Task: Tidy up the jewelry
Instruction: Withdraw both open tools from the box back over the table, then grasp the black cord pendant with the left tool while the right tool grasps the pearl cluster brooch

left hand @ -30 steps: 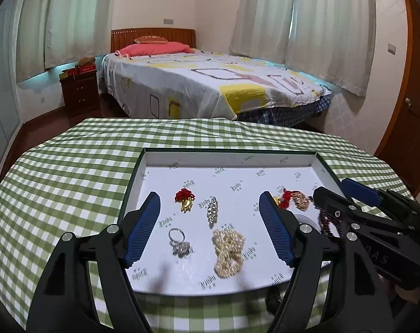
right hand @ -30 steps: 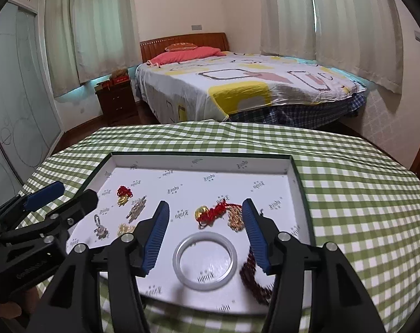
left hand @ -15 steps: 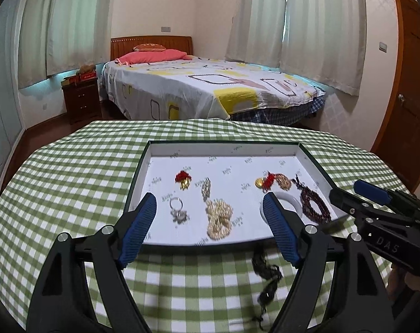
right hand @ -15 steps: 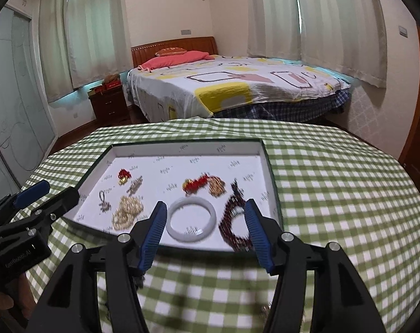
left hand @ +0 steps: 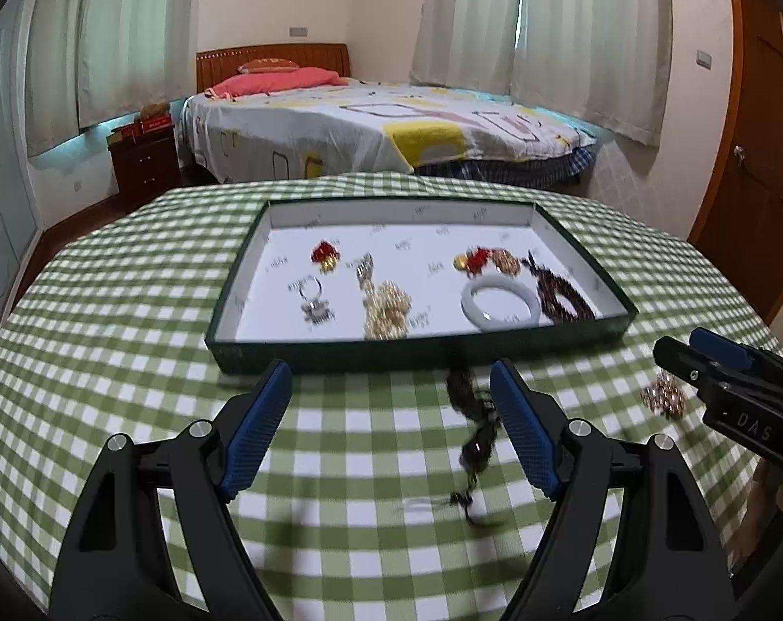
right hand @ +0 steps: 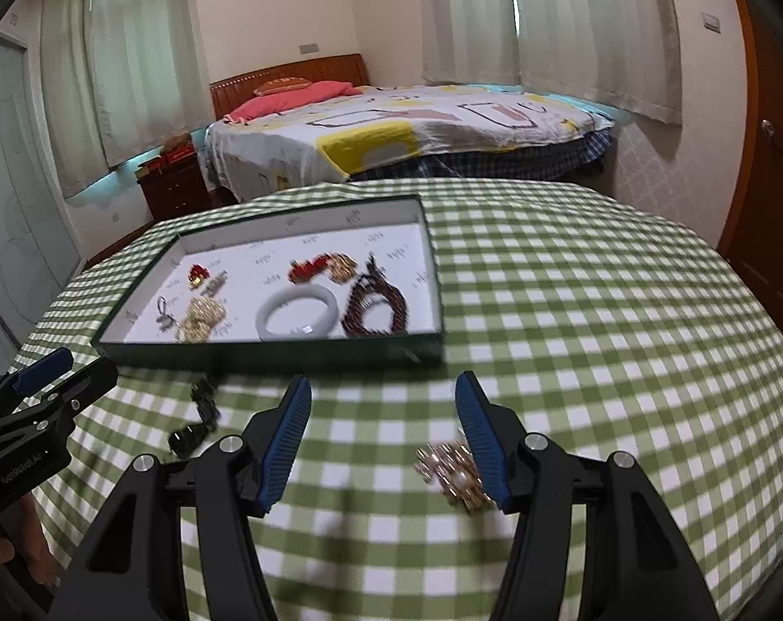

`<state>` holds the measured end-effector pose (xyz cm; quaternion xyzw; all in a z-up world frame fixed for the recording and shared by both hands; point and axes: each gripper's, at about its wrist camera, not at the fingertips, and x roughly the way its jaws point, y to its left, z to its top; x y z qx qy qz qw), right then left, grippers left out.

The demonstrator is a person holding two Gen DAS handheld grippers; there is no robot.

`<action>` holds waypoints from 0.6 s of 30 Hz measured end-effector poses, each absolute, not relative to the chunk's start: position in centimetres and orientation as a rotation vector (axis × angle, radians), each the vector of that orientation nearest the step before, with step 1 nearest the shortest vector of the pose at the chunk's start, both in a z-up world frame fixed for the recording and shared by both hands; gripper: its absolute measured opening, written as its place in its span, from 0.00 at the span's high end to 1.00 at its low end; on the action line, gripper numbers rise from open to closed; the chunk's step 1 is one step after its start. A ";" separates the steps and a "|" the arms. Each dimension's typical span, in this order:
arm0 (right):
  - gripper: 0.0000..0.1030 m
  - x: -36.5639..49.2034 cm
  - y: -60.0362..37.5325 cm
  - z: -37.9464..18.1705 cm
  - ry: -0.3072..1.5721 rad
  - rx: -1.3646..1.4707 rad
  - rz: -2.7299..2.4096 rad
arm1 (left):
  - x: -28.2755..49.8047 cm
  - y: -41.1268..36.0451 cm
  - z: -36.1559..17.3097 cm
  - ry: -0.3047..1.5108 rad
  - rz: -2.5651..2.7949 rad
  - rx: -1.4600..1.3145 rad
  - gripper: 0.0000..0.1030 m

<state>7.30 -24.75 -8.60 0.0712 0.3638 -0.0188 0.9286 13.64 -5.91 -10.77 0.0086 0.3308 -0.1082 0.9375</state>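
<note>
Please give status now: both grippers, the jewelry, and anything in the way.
Left gripper open, right gripper open, both empty. Dark necklace and gold brooch on the cloth outside the tray. Nothing blocks them.

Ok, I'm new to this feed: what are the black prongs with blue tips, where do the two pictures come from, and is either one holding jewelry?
Those prongs are hand-held two-finger tools, one in each of a person's hands. Each picture comes from a camera on one tool, looking along its fingers. The left tool and the right tool are both open and hold nothing. On the green checked tablecloth sits a dark green tray with a white lining, holding a white bangle, dark red beads, pearls and small pieces. Outside it lie a dark bead strand and a gold pearl brooch.
</note>
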 end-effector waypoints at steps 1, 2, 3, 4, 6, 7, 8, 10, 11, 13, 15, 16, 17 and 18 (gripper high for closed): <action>0.44 7.0 -25.0 -8.8 0.748 0.149 -0.044 | 13.5 -6.1 -11.0 0.680 -0.223 0.023 0.25; 0.44 6.7 -25.2 -9.1 0.752 0.156 -0.050 | 13.4 -6.2 -11.2 0.684 -0.225 0.029 0.25; 0.44 6.5 -25.4 -9.3 0.755 0.160 -0.054 | 13.2 -6.4 -11.3 0.687 -0.228 0.032 0.25; 0.44 6.3 -25.6 -9.6 0.760 0.165 -0.060 | 13.1 -6.6 -11.6 0.693 -0.232 0.036 0.25; 0.44 5.9 -26.0 -9.9 0.766 0.173 -0.067 | 13.1 -7.0 -11.9 0.701 -0.238 0.042 0.25; 0.44 5.8 -26.1 -10.0 0.767 0.177 -0.071 | 13.0 -7.4 -12.1 0.704 -0.243 0.048 0.25; 0.44 5.7 -26.4 -10.2 0.770 0.183 -0.077 | 13.0 -7.7 -12.3 0.707 -0.249 0.055 0.25; 0.44 5.5 -26.7 -10.5 0.773 0.192 -0.082 | 13.0 -8.3 -12.7 0.716 -0.260 0.070 0.25; 0.44 5.4 -26.9 -10.6 0.775 0.200 -0.086 | 13.0 -8.6 -12.9 0.722 -0.266 0.077 0.25; 0.44 5.2 -27.3 -10.7 0.775 0.211 -0.092 | 13.1 -9.2 -13.4 0.736 -0.275 0.085 0.25; 0.44 5.1 -27.5 -10.9 0.776 0.217 -0.095 | 13.4 -9.7 -13.9 0.760 -0.286 0.090 0.26; 0.44 5.1 -27.6 -11.0 0.777 0.220 -0.096 | 13.6 -9.9 -14.1 0.774 -0.292 0.084 0.27; 0.44 5.0 -27.7 -11.1 0.778 0.223 -0.097 | 13.8 -10.0 -14.3 0.786 -0.296 0.080 0.28; 0.44 5.0 -27.7 -11.2 0.780 0.226 -0.097 | 14.0 -10.2 -14.6 0.805 -0.298 0.081 0.32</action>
